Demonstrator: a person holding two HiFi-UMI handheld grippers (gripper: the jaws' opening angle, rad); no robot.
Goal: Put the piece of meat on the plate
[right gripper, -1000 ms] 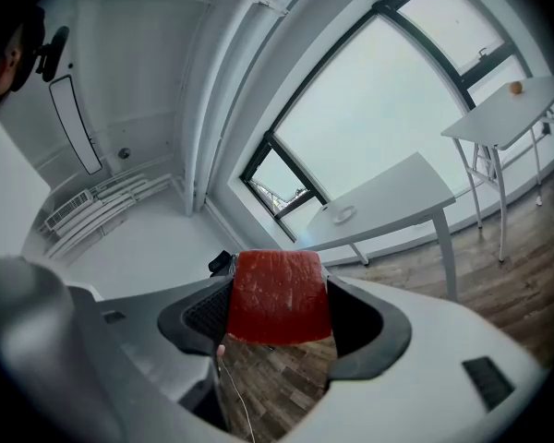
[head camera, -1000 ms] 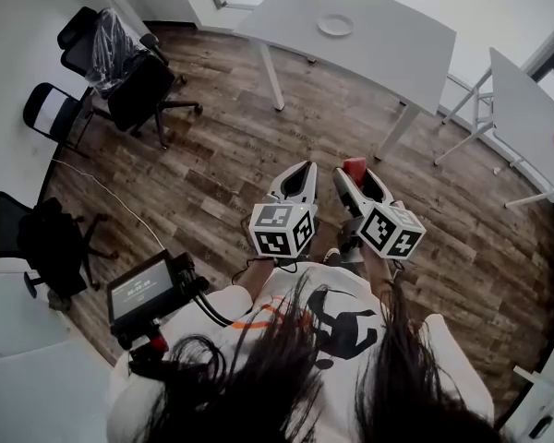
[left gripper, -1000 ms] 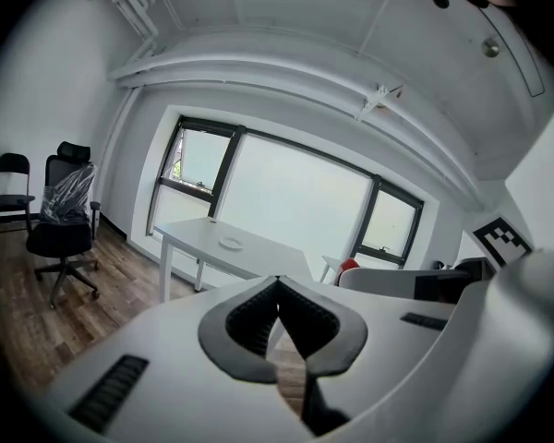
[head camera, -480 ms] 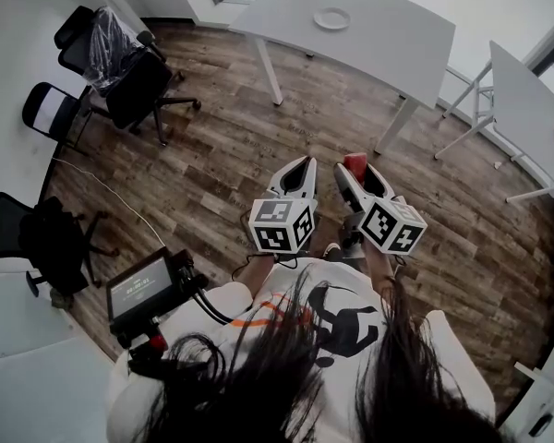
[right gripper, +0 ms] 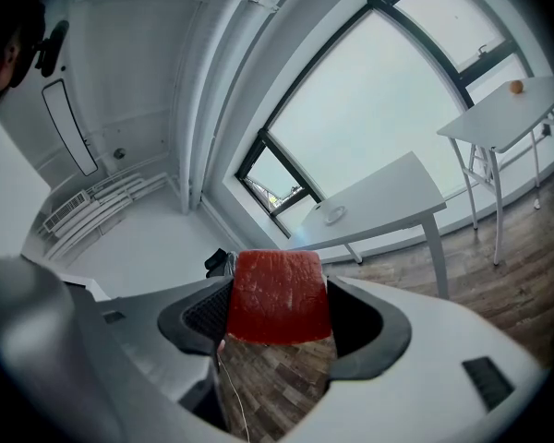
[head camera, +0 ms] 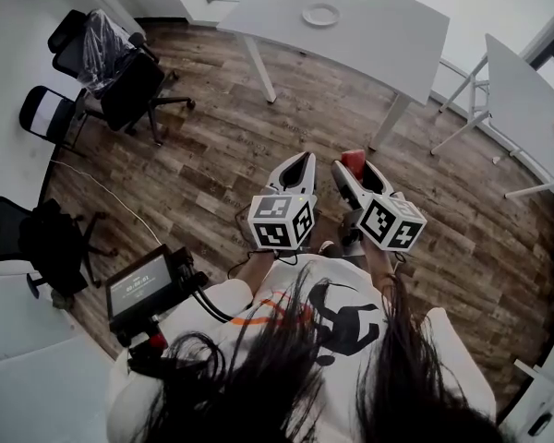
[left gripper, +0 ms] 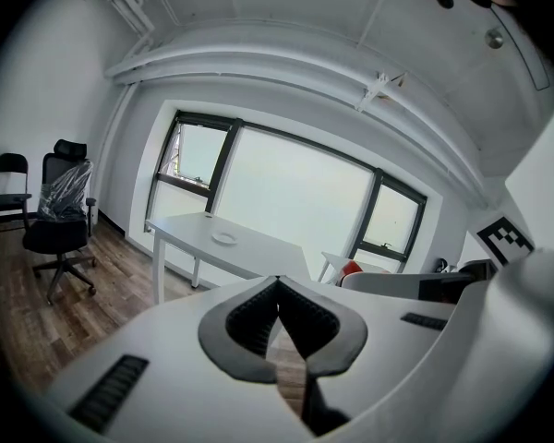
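Head view: we see the left gripper [head camera: 301, 161] and right gripper [head camera: 352, 168] held side by side over the wood-plank floor [head camera: 212, 146], well short of the white table [head camera: 388, 44]. The red piece of meat [head camera: 355, 161] sits at the right gripper's tip. The plate [head camera: 320, 15], small, round and white, lies on the table, well apart from the meat. We see nothing on it.

Left gripper view: jaws pressed together with nothing between them, ribbed dark pads touching. Table and plate ahead, office chair [left gripper: 60, 220] off to the left.

Right gripper view: jaws clamped on the meat, one pad on each side face. It's a flat-faced red slab with rounded corners and a faint grain. We judge it light, firm enough to hold its shape, a bit squashable, maybe slick. A side grip across the thickness looks right and should serve for setting it down on the plate's flat middle.
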